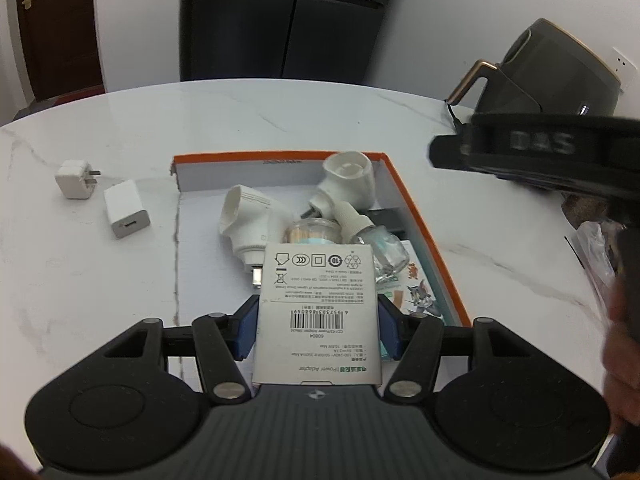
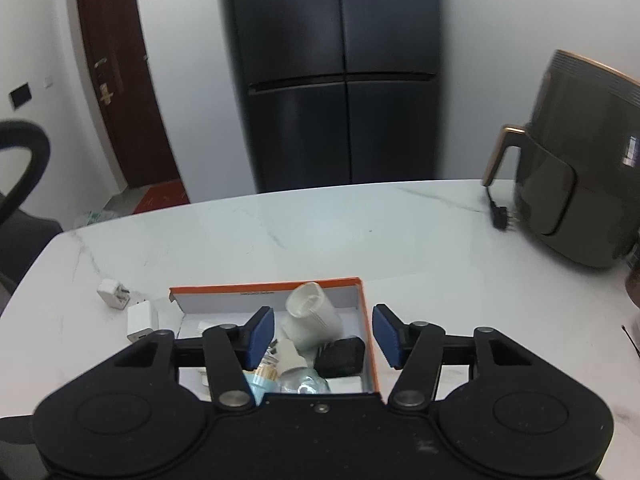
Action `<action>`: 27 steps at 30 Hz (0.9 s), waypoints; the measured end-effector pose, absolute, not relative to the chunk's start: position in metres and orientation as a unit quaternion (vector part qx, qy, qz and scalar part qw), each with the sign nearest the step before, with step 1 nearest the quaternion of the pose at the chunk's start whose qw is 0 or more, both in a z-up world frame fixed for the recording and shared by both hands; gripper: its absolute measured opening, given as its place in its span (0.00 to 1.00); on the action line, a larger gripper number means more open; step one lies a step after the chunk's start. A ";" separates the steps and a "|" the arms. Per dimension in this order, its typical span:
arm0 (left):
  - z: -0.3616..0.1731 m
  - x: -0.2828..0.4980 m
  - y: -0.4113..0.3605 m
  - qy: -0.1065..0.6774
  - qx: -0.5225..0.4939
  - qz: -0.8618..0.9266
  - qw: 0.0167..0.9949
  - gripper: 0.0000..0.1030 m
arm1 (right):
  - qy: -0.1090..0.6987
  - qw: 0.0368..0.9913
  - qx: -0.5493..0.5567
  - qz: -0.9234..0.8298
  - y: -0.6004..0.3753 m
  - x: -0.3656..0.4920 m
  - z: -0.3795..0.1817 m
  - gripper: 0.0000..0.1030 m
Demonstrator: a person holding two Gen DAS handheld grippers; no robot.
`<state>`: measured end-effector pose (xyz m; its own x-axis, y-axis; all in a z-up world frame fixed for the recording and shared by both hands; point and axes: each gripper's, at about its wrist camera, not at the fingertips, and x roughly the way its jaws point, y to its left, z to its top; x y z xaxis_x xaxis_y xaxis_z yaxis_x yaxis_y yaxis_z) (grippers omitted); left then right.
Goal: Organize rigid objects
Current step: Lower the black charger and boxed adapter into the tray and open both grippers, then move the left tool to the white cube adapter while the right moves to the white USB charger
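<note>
My left gripper (image 1: 319, 330) is shut on a white power adapter box (image 1: 316, 300), barcode side up, held over the near end of an orange-rimmed cardboard box (image 1: 424, 216). Inside that box lie two white plug-in devices (image 1: 250, 216) (image 1: 348, 178) and a small glass bottle (image 1: 384, 248). In the right wrist view my right gripper (image 2: 325, 336) stands open above the same orange-rimmed box (image 2: 264, 283), with nothing pressed between its blue pads (image 2: 262, 338). A black adapter (image 2: 340, 356) lies in the box just below them, beside a white plug-in device (image 2: 310, 312).
Two white chargers (image 1: 74, 180) (image 1: 126, 208) lie on the marble table left of the box. A dark air fryer (image 2: 580, 184) with its plug (image 2: 498, 212) stands at the right. A black fridge (image 2: 336, 80) is behind the table, a chair (image 2: 20, 168) at left.
</note>
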<state>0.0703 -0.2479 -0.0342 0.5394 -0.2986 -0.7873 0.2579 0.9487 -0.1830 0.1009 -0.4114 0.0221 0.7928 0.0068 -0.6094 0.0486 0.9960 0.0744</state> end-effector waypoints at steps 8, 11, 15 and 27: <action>-0.032 0.066 -0.250 0.454 -0.028 -0.169 0.874 0.77 | 0.322 0.945 0.058 -0.020 -0.421 0.070 0.025 0.72; -0.029 0.064 -0.240 0.452 -0.029 -0.155 0.878 0.79 | 0.326 0.943 0.060 -0.016 -0.416 0.063 0.023 0.72; -0.024 0.061 -0.220 0.446 -0.035 -0.129 0.885 0.83 | 0.332 0.941 0.057 -0.002 -0.403 0.057 0.021 0.72; -0.012 0.064 -0.140 0.440 -0.072 -0.035 0.895 0.87 | 0.342 0.937 0.036 0.059 -0.339 0.065 0.019 0.74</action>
<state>0.0641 -0.1402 -0.0121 0.6111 -0.1260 -0.7815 -0.0012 0.9871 -0.1601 0.0651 -0.3388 0.0187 0.7594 0.1344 -0.6365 -0.0854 0.9906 0.1071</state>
